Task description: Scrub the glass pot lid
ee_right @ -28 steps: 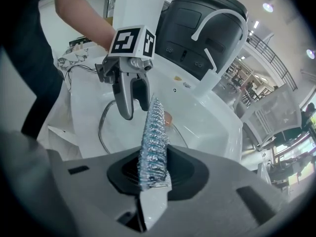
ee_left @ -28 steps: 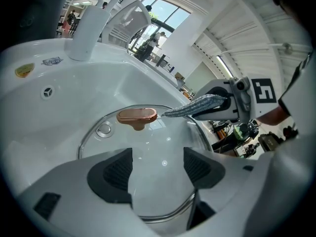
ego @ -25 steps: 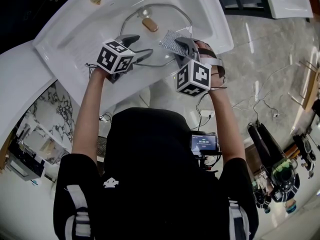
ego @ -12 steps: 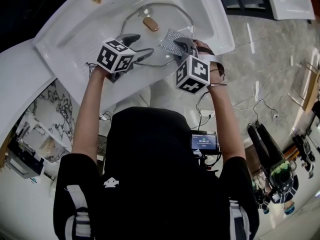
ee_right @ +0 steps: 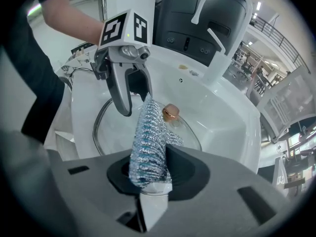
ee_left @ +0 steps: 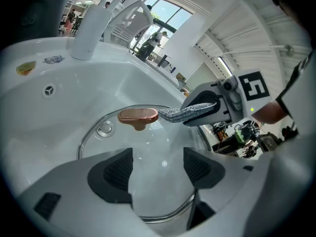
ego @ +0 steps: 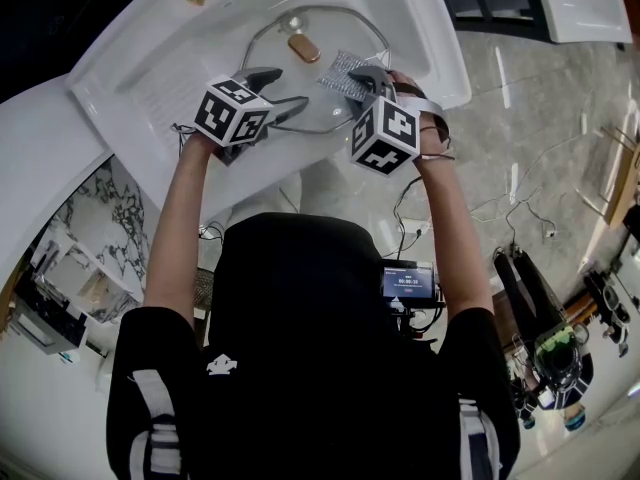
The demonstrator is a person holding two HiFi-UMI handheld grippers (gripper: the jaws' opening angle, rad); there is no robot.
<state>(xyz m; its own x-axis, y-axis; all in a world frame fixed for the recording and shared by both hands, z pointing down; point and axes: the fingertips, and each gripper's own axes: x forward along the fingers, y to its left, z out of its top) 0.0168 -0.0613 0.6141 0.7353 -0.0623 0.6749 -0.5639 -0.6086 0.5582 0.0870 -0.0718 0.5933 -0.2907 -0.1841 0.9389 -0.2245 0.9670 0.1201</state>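
The glass pot lid (ego: 310, 78) with a copper knob (ego: 304, 48) lies in the white sink (ego: 140, 68). My left gripper (ego: 280, 90) is open, its jaws spread over the lid's near rim (ee_left: 163, 214), glass showing between the pads (ee_left: 111, 171). My right gripper (ego: 365, 80) is shut on a silver mesh scrub pad (ego: 340, 73), which lies against the lid just right of the knob (ee_left: 138, 116). In the right gripper view the scrub pad (ee_right: 145, 142) stands up between the jaws, with the lid (ee_right: 113, 132) and left gripper (ee_right: 126, 90) beyond.
A white faucet (ee_left: 89, 31) rises at the back of the basin, with an overflow hole (ee_left: 48, 90) in the wall below it. The sink's front edge (ego: 300, 173) is close to the person's body. Cables and gear lie on the floor at right (ego: 560, 298).
My right gripper has slid the scrub pad a little farther across the lid, toward the knob. The left gripper and lid have stayed put.
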